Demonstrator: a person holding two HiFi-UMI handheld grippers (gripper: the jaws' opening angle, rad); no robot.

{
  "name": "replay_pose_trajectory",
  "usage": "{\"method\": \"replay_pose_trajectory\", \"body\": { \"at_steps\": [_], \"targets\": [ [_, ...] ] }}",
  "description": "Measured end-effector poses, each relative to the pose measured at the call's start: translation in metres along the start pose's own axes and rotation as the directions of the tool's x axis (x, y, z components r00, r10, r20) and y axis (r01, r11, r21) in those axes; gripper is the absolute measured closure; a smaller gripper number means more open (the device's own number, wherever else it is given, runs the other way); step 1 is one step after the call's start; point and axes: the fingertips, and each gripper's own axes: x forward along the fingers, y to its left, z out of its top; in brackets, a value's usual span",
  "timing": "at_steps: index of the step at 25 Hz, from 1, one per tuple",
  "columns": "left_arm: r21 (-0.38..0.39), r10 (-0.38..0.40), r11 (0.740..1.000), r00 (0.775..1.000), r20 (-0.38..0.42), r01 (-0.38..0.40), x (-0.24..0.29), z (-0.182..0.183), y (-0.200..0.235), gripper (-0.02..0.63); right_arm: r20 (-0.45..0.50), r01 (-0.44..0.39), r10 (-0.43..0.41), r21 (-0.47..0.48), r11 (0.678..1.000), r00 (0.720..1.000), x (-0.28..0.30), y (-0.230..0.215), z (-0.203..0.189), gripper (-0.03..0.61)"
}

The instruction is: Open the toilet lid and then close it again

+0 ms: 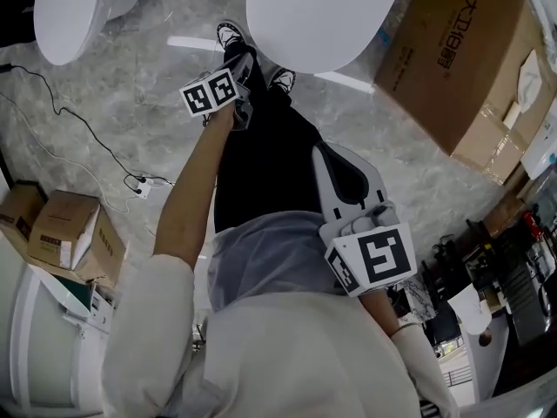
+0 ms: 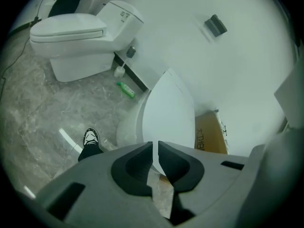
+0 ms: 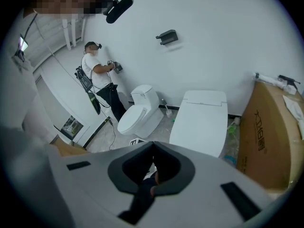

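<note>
Holds left tool (image 2: pixel 155 144) and right tool (image 3: pixel 153 144), both pinched together on nothing, short of the flat-lying toilet lid (image 1: pixel 322 11); seemingly yet to lift it, then lower it.

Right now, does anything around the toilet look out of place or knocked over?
A green bottle lies flat on the floor by the wall, beside the closed toilet; it looks dropped, not stored.
</note>
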Motion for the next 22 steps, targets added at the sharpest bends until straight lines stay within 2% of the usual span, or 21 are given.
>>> {"method": "replay_pose_trajectory", "body": {
  "at_steps": [2,4,6,11,19,22],
  "targets": [
    [0.002,-0.005,1.000,1.000,-0.015,0.005,0.010,0.000,0.008,0.592,-0.012,0.006,-0.006,0.010,1.000,1.000,0.003,-0.003,-0.001,0.568],
    [0.003,-0.011,1.000,0.999,-0.031,0.011,0.020,0.001,0.013,0.527,-0.022,0.016,-0.015,0.017,1.000,1.000,0.005,-0.007,-0.002,0.568],
    [-0.005,-0.014,1.000,0.999,-0.040,0.014,0.030,0.001,0.017,0.499,-0.035,0.030,-0.030,0.011,0.999,0.999,0.008,-0.010,-0.004,0.568],
    [-0.048,0.003,0.999,0.999,-0.051,-0.006,0.045,-0.006,0.027,0.478,-0.058,0.034,-0.032,0.025,0.999,0.998,0.015,-0.014,-0.009,0.568],
    [-0.061,-0.022,0.998,0.998,-0.064,0.018,0.067,-0.003,0.030,0.454,-0.109,0.045,-0.038,0.059,0.997,0.993,0.030,-0.023,-0.012,0.568],
    [-0.094,-0.034,0.995,0.999,-0.037,0.030,0.073,0.007,0.031,0.448,-0.123,0.066,-0.060,0.049,0.997,0.991,0.035,-0.031,-0.009,0.568]
  ]
}}
